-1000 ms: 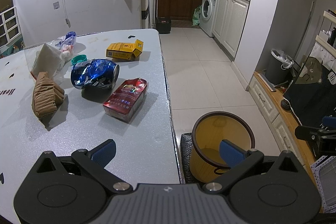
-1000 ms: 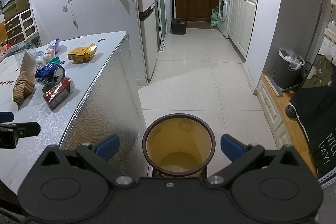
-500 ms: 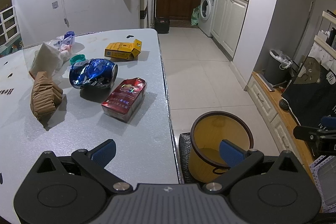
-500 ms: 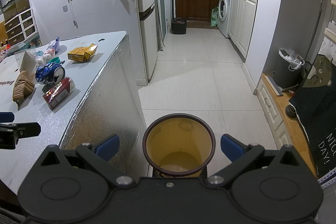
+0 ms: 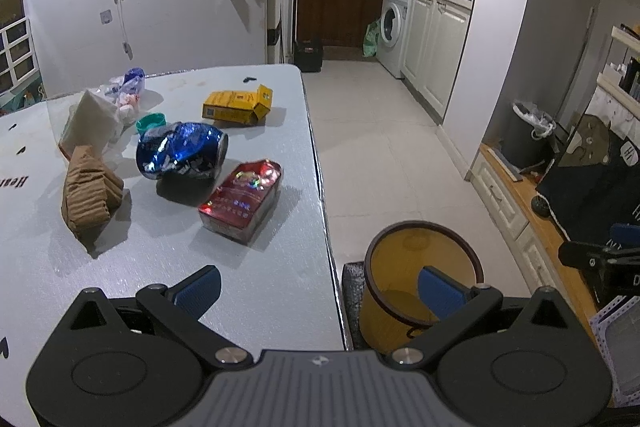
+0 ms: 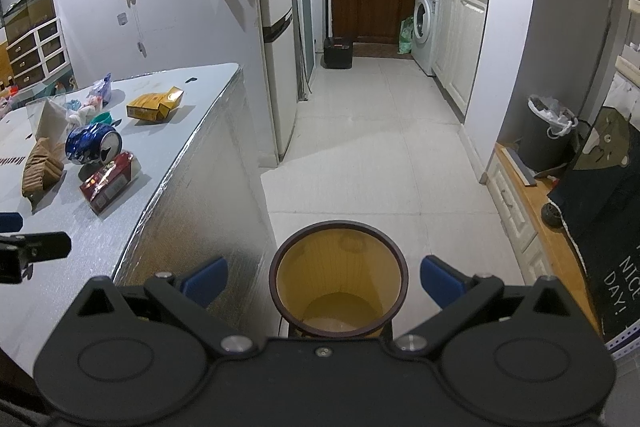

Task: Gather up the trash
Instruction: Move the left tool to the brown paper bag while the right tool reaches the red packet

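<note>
On the grey table (image 5: pixel 248 279) lie a red packet (image 5: pixel 242 199), a crushed blue can (image 5: pixel 182 151), a yellow box (image 5: pixel 236 105), a brown crumpled paper bag (image 5: pixel 88 197), a teal cap (image 5: pixel 151 122) and a white wrapper (image 5: pixel 90 123). A yellow bin (image 5: pixel 416 279) with a dark rim stands on the floor beside the table; in the right wrist view the bin (image 6: pixel 340 267) is empty. My left gripper (image 5: pixel 318 287) is open and empty over the table's near right edge. My right gripper (image 6: pixel 324 279) is open and empty above the bin.
A plastic bag with small items (image 5: pixel 128 91) lies at the table's far side. A black lined trash can (image 6: pixel 550 135) stands by the right wall. A fridge (image 6: pixel 280 27), washing machine (image 6: pixel 426 23) and white cabinets line the corridor. A wooden shelf (image 6: pixel 560 227) runs along the right.
The left gripper has edged slightly forward and left over the table; the trash now sits a little closer. The right gripper has not moved.
</note>
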